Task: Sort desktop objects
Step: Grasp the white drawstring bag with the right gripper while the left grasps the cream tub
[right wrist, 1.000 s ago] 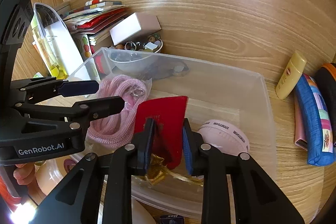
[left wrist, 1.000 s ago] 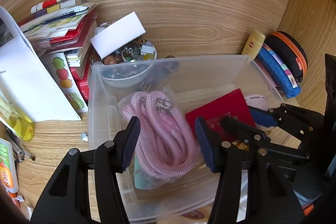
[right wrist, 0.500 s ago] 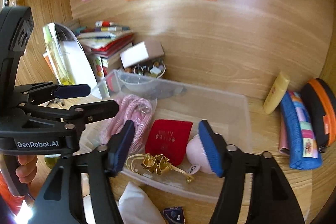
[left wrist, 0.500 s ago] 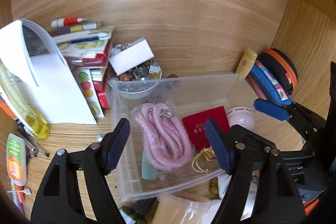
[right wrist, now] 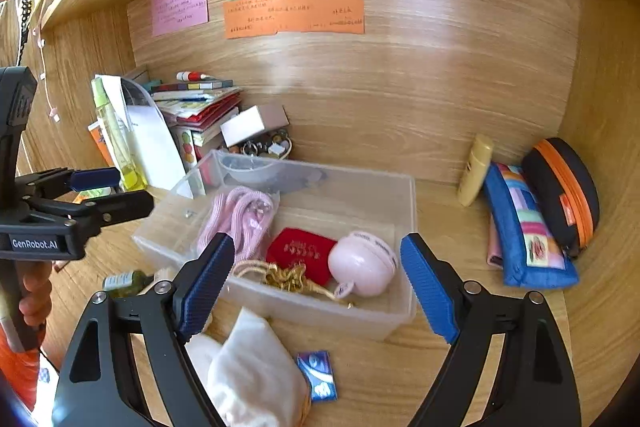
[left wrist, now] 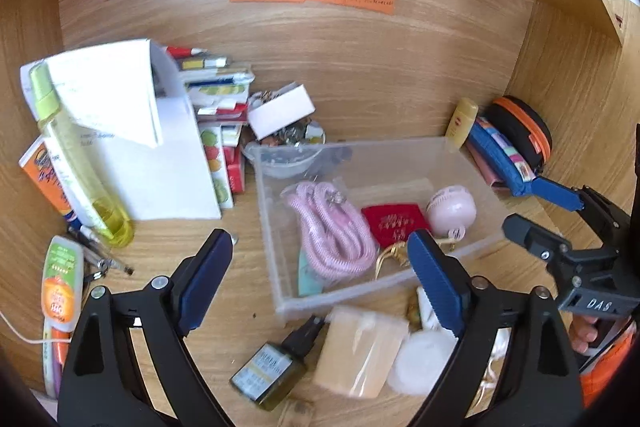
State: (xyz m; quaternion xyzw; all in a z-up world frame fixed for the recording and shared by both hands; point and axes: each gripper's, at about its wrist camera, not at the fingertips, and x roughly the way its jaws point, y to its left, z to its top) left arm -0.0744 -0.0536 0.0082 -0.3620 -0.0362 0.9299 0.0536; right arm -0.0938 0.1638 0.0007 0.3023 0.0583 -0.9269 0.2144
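I see one clear plastic bin (right wrist: 404,195) on the wooden desk (right wrist: 460,367), holding four things: one coiled pink rope (left wrist: 332,235), one flat red pouch (right wrist: 300,251), one round pink case (right wrist: 360,263), one gold tassel (right wrist: 288,277). The bin lies just ahead of my right gripper (right wrist: 312,287), whose blue ribbed jaws stand wide and empty. My left gripper (left wrist: 316,283) is also spread wide, empty, over the bin's near left corner. In front of the bin: one dark glass bottle (left wrist: 272,367), one white cloth (right wrist: 248,367), one small blue packet (right wrist: 318,375). To its right: one yellow tube (right wrist: 476,169), one blue fabric pencil case (right wrist: 524,231), one black zip case (right wrist: 564,187) with orange trim. Three paper notes (right wrist: 294,11) on the back wall.
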